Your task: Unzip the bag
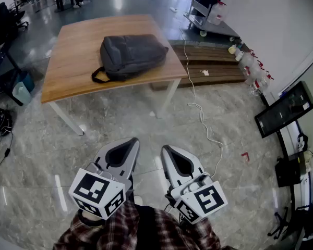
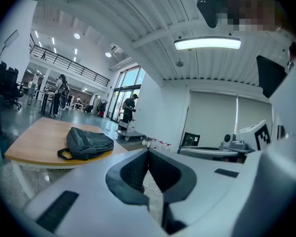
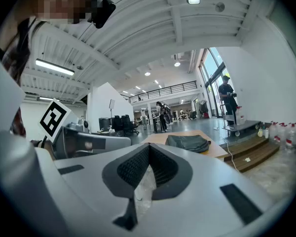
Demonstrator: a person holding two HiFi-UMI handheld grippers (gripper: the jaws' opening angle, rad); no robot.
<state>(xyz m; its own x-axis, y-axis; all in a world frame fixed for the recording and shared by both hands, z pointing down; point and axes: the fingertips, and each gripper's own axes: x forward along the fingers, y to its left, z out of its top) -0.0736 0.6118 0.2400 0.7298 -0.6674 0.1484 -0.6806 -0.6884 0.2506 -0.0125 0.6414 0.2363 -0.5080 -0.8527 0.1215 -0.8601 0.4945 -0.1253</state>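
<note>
A dark grey backpack (image 1: 131, 56) lies flat on a wooden table (image 1: 73, 61) several steps ahead of me, its strap loop hanging toward the near edge. Both grippers are held low by my body, far short of the table. The left gripper (image 1: 132, 141) is shut with nothing in it, and so is the right gripper (image 1: 165, 148). In the left gripper view the bag (image 2: 86, 143) shows beyond the closed left gripper (image 2: 148, 151). In the right gripper view the bag (image 3: 188, 142) lies past the closed right gripper (image 3: 149, 147).
A white cable (image 1: 198, 108) trails over the marble floor right of the table. A low wooden platform (image 1: 214, 66) with bottles (image 1: 250, 69) runs along the right wall, and a cart (image 1: 208, 14) stands behind it. A black monitor (image 1: 284, 108) sits at right. People stand far off.
</note>
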